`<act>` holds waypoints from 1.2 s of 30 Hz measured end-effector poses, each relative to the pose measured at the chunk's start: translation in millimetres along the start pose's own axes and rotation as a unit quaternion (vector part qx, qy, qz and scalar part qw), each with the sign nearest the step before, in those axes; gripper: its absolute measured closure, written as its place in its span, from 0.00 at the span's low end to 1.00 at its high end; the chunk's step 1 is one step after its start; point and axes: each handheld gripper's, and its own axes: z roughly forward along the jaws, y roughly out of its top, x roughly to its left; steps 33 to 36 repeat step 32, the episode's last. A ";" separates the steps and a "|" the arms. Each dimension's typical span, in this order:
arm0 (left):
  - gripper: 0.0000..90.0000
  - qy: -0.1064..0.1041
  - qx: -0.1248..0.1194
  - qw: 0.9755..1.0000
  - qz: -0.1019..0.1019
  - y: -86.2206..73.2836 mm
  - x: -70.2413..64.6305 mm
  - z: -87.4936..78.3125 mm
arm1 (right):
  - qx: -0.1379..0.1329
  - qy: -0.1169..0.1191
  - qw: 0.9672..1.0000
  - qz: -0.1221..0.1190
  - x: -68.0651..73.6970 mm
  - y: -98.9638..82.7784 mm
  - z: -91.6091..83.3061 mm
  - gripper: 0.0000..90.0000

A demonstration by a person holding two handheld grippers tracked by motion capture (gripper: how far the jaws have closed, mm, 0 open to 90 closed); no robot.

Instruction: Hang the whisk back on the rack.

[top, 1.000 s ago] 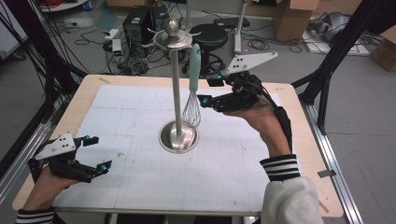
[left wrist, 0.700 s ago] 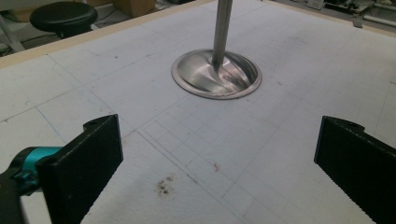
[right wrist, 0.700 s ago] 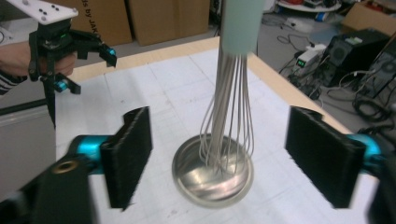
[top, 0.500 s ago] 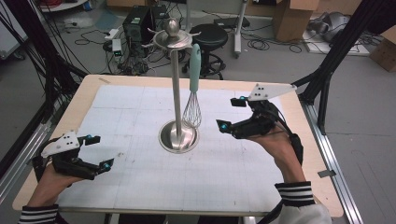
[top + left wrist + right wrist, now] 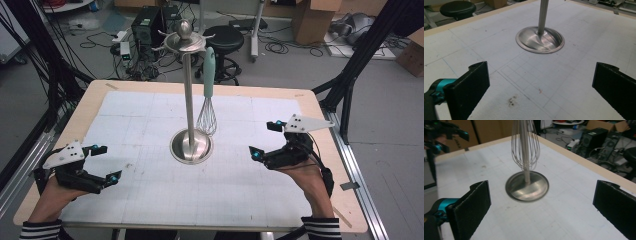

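Note:
A steel stand [image 5: 191, 146] with a round base and a tall pole rises from the middle of the white mat. A whisk [image 5: 208, 100] with a mint-green handle hangs from a hook at the stand's top, its wires just above the base. My right gripper [image 5: 263, 139] hovers low over the mat to the right of the stand; its jaws have just been opening and stand open with nothing between them. In the right gripper view the whisk wires [image 5: 525, 147] hang ahead of those jaws. My left gripper [image 5: 109, 162] rests open at the near left, facing the base [image 5: 539, 40].
The white gridded mat [image 5: 150, 200] covers most of a wood-edged table [image 5: 325, 210]. Black frame posts [image 5: 360, 60] stand at the table's sides. Beyond the far edge are a black stool [image 5: 231, 37], computer cases, cables and cardboard boxes on the floor.
My right gripper has let go of the whisk, opened wide and drawn down and to the right, away from it. The whisk stays hanging on the stand. The left gripper has not moved.

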 end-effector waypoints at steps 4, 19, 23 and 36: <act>0.02 0.000 -0.003 1.000 -0.001 -0.1 -0.2 -0.4 | 0.001 -0.021 1.000 0.001 -3.7 -17.3 -4.3 0.01; 0.02 -0.001 -0.002 1.000 -0.002 -4.2 1.2 -2.3 | -0.030 -0.045 0.998 0.032 -15.3 -86.4 -15.5 0.01; 0.02 -0.001 -0.001 1.000 -0.002 -5.7 1.0 -1.5 | -0.022 -0.042 0.998 0.032 -15.7 -90.4 -13.5 0.01; 0.02 -0.002 0.004 1.000 0.001 -7.8 0.4 -1.0 | -0.034 -0.044 0.998 0.035 -16.9 -90.1 -14.2 0.01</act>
